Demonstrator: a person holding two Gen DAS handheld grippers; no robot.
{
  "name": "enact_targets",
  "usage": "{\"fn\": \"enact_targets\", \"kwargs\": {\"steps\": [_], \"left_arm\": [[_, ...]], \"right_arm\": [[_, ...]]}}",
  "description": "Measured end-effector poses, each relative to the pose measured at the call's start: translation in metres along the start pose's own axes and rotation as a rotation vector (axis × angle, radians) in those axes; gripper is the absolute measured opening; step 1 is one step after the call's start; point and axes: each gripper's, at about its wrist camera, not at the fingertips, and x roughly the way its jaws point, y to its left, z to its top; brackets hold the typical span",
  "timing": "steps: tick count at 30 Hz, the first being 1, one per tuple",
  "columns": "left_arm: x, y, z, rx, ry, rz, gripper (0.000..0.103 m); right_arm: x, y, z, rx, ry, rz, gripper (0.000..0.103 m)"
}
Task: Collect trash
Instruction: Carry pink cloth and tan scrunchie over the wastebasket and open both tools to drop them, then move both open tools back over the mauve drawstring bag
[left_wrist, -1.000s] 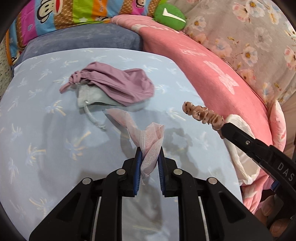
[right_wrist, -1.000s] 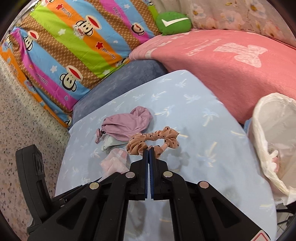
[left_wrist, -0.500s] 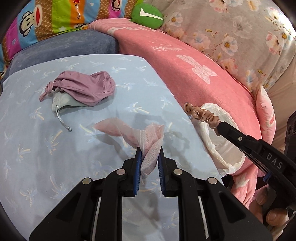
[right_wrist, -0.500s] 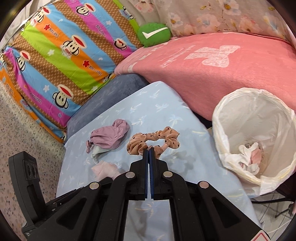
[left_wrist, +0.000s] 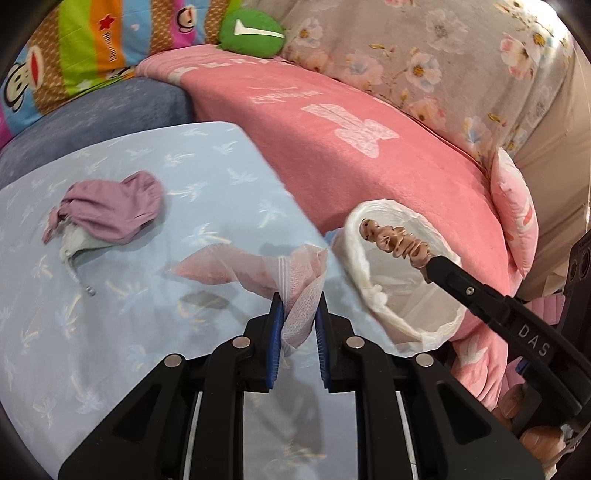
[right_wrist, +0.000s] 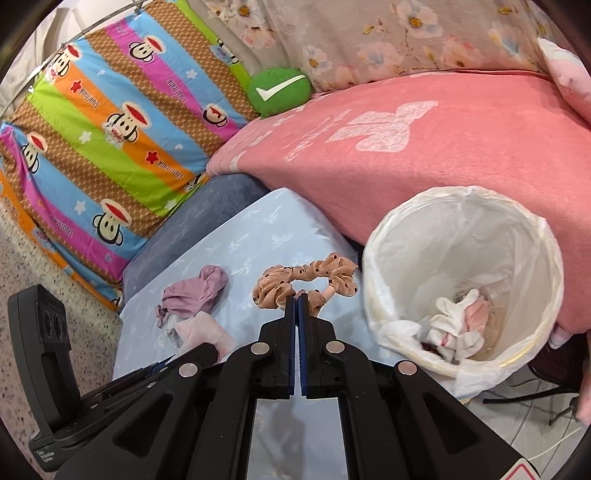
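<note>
My left gripper (left_wrist: 298, 300) is shut on a pink-and-white tissue (left_wrist: 295, 280) that trails left above the light blue table (left_wrist: 110, 350). My right gripper (right_wrist: 297, 295) is shut on a tan dotted scrunchie (right_wrist: 306, 280), held in the air just left of the bin's rim. In the left wrist view the right gripper (left_wrist: 428, 267) carries the scrunchie (left_wrist: 395, 240) over the bin's mouth. The white-lined trash bin (right_wrist: 546, 266) (left_wrist: 358, 258) stands beside the table's right edge, with crumpled tissues (right_wrist: 458, 325) at its bottom. The left gripper (right_wrist: 162, 365) and its tissue (right_wrist: 203, 328) show low left in the right wrist view.
A mauve cloth bundle (left_wrist: 107, 210) (right_wrist: 195, 291) with a grey piece under it lies on the table's far left. A pink blanket (left_wrist: 351, 155), a grey cushion (left_wrist: 92, 118), a striped monkey-print pillow (right_wrist: 110, 122) and a green pillow (right_wrist: 279, 90) lie behind. Speckled floor (right_wrist: 44, 258) is at left.
Both grippers have moved right with their loads. The bin has come into full view, and the scrunchie now hangs at its mouth. The mauve bundle has slid left in both views.
</note>
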Motion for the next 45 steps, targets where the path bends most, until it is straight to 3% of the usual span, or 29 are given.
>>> {"fn": "enact_targets", "kwargs": {"steps": [17,31,39,45], "left_arm": [[0.032,-0.098,0.025,0.191,0.025,-0.099,0.017],[0.046,-0.129,0.028,0.250,0.043,-0.120,0.019],[0.046,-0.127,0.031,0.227,0.026,-0.093,0.052],[0.042,-0.122,0.032,0.222,0.008,-0.069,0.055]], "right_arm": [[-0.047,-0.081,0.023,0.106,-0.103,-0.101,0.002],[-0.062,-0.105,0.030,0.120,-0.135,-0.137,0.002],[-0.061,-0.107,0.036,0.112,-0.142,-0.143,0.002],[-0.058,-0.105,0.037,0.106,-0.144,-0.149,0.008]]}}
